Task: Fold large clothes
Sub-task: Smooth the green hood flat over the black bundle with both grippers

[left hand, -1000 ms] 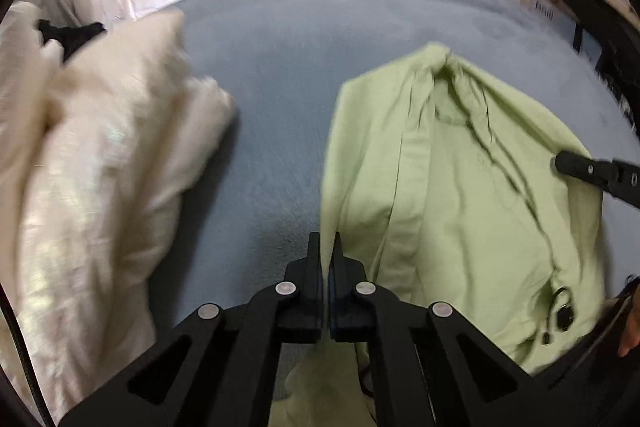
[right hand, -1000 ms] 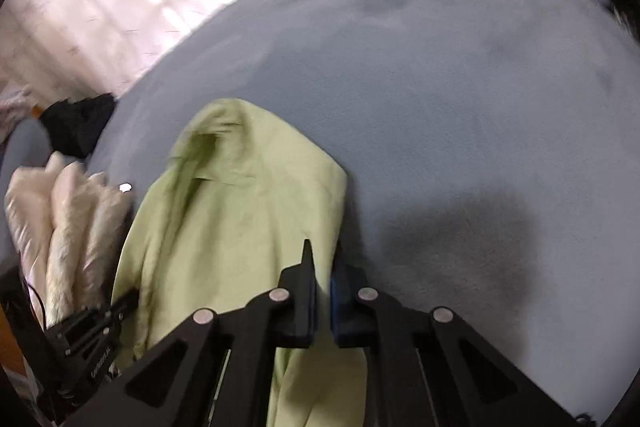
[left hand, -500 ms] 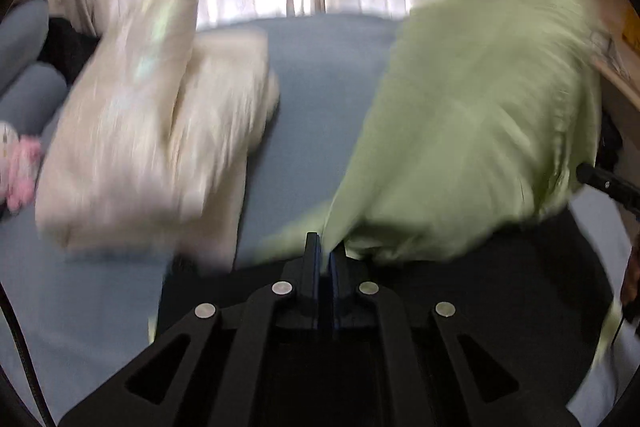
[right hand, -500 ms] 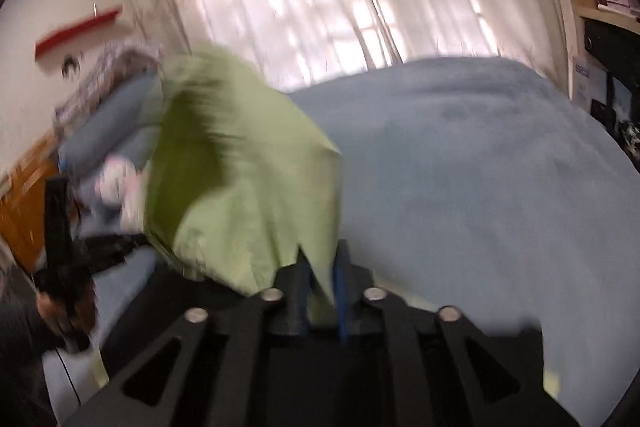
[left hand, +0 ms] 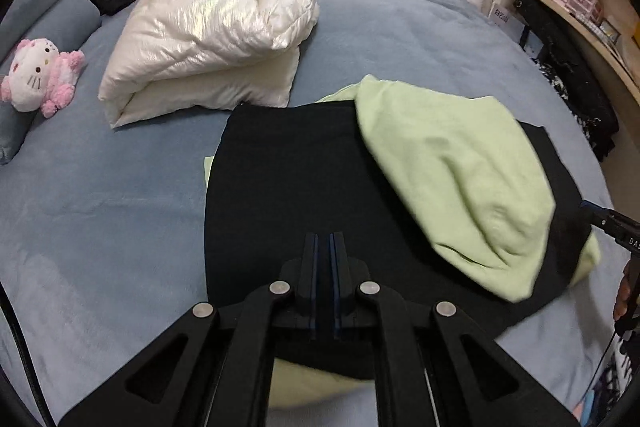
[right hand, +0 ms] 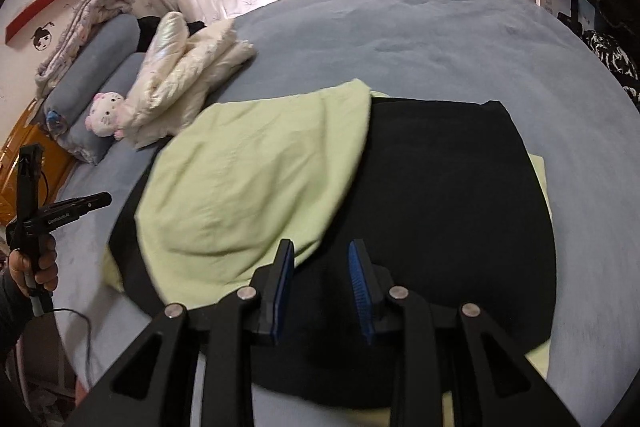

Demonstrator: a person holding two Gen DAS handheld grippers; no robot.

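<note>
Left wrist view: left gripper (left hand: 324,247) jaws pinched together, empty, over black garment (left hand: 288,187). Right gripper (right hand: 322,255) jaws opening, nothing between them. Green shirt (right hand: 256,179) lies bunched on the black garment on the blue bed (left hand: 100,207), white jacket (left hand: 212,23) beyond.

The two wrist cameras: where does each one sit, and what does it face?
Left wrist: on the left tool, shut, facing down the bed; the right tool's tip shows.
Right wrist: on the right tool, opening, nothing between; the left hand shows.
Both share the green shirt, black board, white jacket.
</note>
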